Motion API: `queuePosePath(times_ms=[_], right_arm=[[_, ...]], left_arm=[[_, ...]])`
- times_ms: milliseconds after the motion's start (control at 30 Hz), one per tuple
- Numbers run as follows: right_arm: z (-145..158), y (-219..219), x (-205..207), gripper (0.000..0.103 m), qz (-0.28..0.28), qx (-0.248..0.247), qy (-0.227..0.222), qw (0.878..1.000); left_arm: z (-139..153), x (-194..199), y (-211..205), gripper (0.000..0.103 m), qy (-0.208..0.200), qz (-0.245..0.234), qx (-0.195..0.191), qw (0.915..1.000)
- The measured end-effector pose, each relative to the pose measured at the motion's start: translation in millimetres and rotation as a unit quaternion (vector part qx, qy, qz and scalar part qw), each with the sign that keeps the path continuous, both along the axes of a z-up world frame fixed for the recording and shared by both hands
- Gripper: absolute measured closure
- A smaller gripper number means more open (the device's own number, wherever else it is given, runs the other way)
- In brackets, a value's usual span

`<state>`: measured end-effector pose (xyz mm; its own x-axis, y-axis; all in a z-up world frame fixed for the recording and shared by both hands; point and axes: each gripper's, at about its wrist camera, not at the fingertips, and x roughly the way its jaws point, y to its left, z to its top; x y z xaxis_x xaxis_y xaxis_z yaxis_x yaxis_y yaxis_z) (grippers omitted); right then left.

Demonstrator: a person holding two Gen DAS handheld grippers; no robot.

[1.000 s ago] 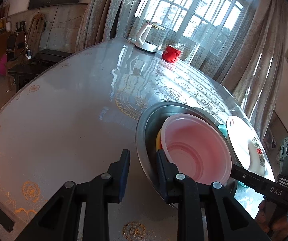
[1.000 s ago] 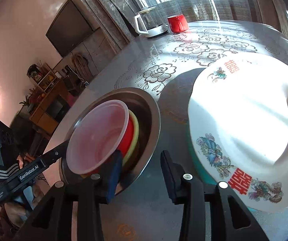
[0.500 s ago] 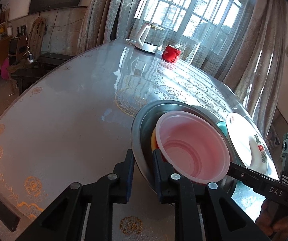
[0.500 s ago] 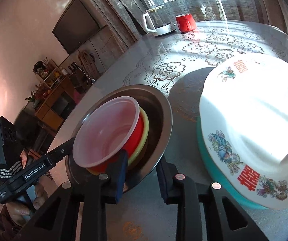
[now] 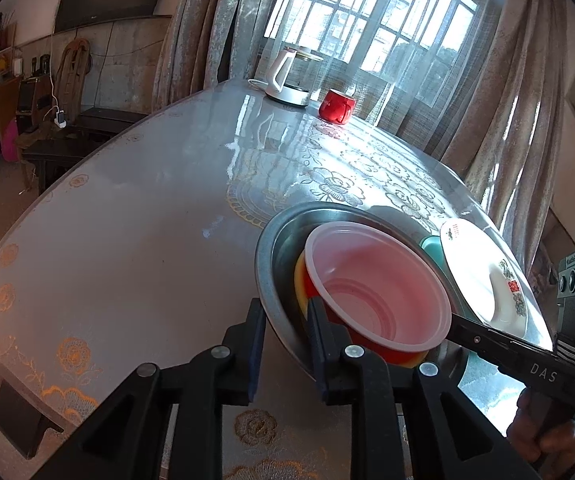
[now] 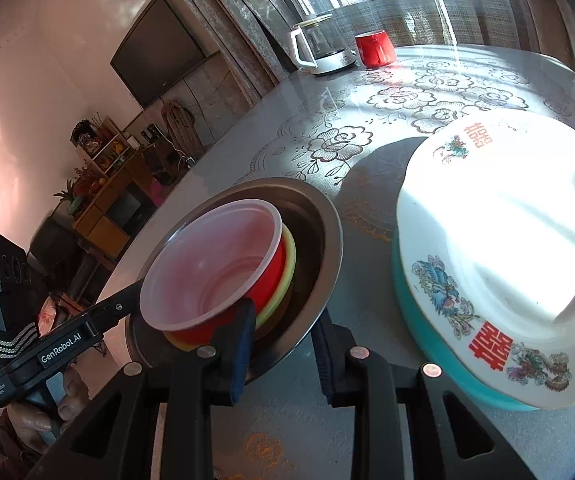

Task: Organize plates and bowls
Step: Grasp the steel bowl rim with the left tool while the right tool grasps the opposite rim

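A steel basin (image 5: 275,240) (image 6: 327,220) holds a stack: a yellow plate (image 6: 289,256), a red bowl (image 6: 271,280) and a clear plastic bowl (image 5: 375,280) (image 6: 211,264) on top. My left gripper (image 5: 285,328) is shut on the basin's near rim, one finger inside and one outside. My right gripper (image 6: 283,332) is shut on the opposite rim in the same way. The basin looks tilted and held between them. Beside it a white patterned plate (image 5: 483,272) (image 6: 499,240) lies on a teal plate (image 6: 419,320).
The round table (image 5: 147,220) has a glossy floral cover. A white kettle (image 5: 287,76) (image 6: 319,48) and a red mug (image 5: 337,106) (image 6: 375,50) stand at the far edge by the curtained window. Shelves and a wall TV are to the left.
Both grippers have closed from open onto opposite sides of the basin's rim, and the basin with its stack has risen slightly toward the cameras.
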<state>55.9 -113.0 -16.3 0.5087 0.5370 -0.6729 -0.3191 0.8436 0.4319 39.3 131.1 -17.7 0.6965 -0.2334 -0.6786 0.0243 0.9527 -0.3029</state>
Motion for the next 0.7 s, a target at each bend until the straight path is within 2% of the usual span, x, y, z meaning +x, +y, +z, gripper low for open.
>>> queuePosePath(times_ms=[333,500,700], right_arm=[[3,-1,1,0.075,0.012,-0.011,-0.02,1.0],[-5,-2,7,0.075,0.011,-0.015,-0.006,1.0],[-6,0,13,0.074,0.009,-0.017,-0.007,1.0]], left_arm=[[2,-6,0,0.079,-0.006,-0.008,-0.002,0.9999],[-7,-4,-1,0.079,0.004,-0.015,0.005,0.9999],[-9,6,4,0.077,0.001,-0.017,-0.005,0.9999]])
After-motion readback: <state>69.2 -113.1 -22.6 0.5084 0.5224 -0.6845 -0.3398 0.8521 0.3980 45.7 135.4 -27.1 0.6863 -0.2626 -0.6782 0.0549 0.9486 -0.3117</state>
